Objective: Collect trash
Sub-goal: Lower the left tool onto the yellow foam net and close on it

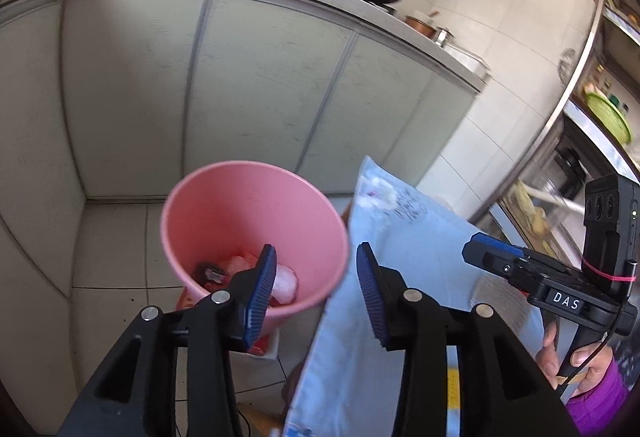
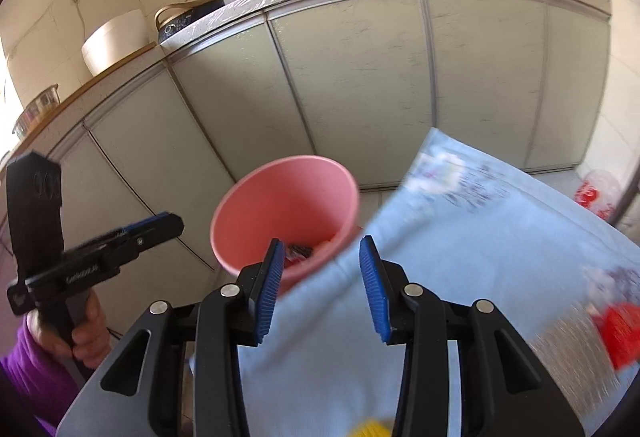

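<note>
Left wrist view: pink bin [image 1: 256, 229] is seen upright on the floor, mouth up, trash inside. Left claw [image 1: 316, 293] is released, angled down over its near rim.
Right wrist view: right claw [image 2: 322, 287] is released above blue cloth [image 2: 480, 257], bin [image 2: 286, 213] far-left.

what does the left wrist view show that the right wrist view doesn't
Only the left wrist view: a white wad in the bin, a green basket on a metal rack at the right, and the right gripper.

Only the right wrist view: a white pot on a wooden counter, a red and white bag on the floor, and the left gripper.

Both: the pink bin with trash at its bottom, the blue cloth beside it, grey cabinets, and two black pans on the counter.
</note>
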Motion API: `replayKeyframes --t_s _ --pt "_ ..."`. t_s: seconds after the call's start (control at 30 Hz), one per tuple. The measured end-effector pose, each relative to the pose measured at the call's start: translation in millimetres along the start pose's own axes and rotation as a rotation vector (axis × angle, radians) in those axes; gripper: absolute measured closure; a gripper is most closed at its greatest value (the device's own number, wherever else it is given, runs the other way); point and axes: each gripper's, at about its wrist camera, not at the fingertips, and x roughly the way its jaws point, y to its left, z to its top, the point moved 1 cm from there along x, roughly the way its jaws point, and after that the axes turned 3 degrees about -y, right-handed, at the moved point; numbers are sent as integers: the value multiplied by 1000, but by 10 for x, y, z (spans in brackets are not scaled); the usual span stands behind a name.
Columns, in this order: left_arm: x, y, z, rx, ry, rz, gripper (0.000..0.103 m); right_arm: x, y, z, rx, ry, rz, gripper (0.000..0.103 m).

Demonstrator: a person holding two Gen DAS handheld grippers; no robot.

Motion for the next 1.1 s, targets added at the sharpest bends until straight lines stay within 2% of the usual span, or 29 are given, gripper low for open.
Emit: replayKeyframes --t_s 0.2,0.37,0.57,0.7,0.83,0.9,0.93,1.0,1.07,1.1 --pt "65 -536 -282 108 90 -139 62 -616 -254 -423 10 -39 -112 63" --pt "189 -999 -640 225 200 -241 62 -979 -489 -771 28 -49 -209 63" --pt "450 -1416 -1103 338 368 -303 62 -1251 -844 -1201 112 -34 -272 63" --pt "579 -1574 -1320 401 457 -306 62 -1331 -1077 -1403 172 -33 -303 63" --pt "736 -1668 -1459 445 526 -249 62 -1362 -1324 -1513 231 -31 -344 63" --pt "793 -1679 -1480 456 546 -220 62 -1367 -1423 -1527 253 -36 -361 60" --pt "819 -1687 -1508 458 562 -209 62 -1366 -1475 -1538 265 -37 -365 54" --pt "850 -1698 -1534 468 569 -193 62 -1334 -1613 -1540 294 -39 -373 52" --pt "858 -1731 -1551 483 571 -208 63 -1276 -1710 -1521 313 -33 -368 52" --pt "867 -1734 -1545 489 567 -206 69 -1249 -1735 -1513 315 -31 -366 52"
